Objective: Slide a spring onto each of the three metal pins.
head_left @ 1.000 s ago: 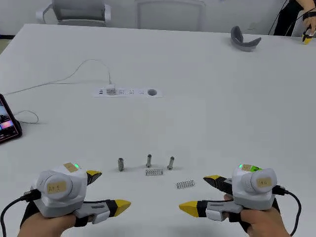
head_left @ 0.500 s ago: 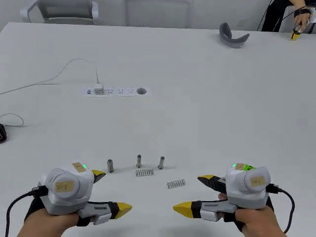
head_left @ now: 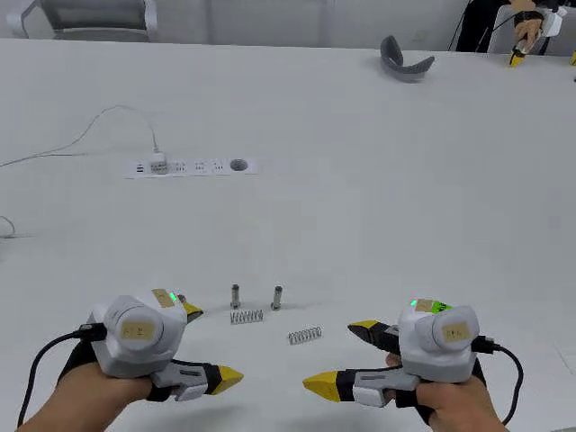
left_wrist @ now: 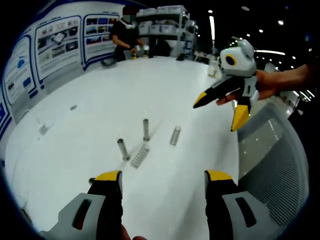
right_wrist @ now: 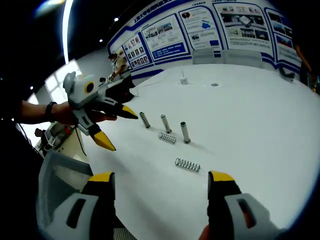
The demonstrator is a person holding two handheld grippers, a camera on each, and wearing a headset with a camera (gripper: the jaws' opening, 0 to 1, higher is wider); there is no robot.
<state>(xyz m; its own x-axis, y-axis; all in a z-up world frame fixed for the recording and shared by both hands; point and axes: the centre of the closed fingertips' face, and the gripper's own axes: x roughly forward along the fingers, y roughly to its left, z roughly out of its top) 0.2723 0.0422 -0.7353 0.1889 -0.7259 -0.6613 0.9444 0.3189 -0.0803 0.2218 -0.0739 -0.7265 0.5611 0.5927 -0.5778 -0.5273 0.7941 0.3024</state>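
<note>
The left tool (head_left: 211, 343) and the right tool (head_left: 337, 355) hover over the white counter (head_left: 378, 207), both with jaws spread wide and holding nothing. Between them, the first spring (head_left: 246, 317) lies just in front of two bare pins (head_left: 235, 294), and the second spring (head_left: 304, 336) lies nearer the right tool. The third pin (right_wrist: 144, 119), wearing a spring, stands just beside the left tool's tip.

Row of small upright metal pins (head_left: 235, 293) on the big white table (head_left: 387, 207), with the leftmost one tucked right by the left gripper (head_left: 214, 344). One loose coiled wire spring (head_left: 246, 316) lies just in front of the middle pin. A second spring (head_left: 304, 336) lies further front-right, nearer the right gripper (head_left: 337, 355). White power strip (head_left: 189, 166) sits way behind, to the left.
</note>
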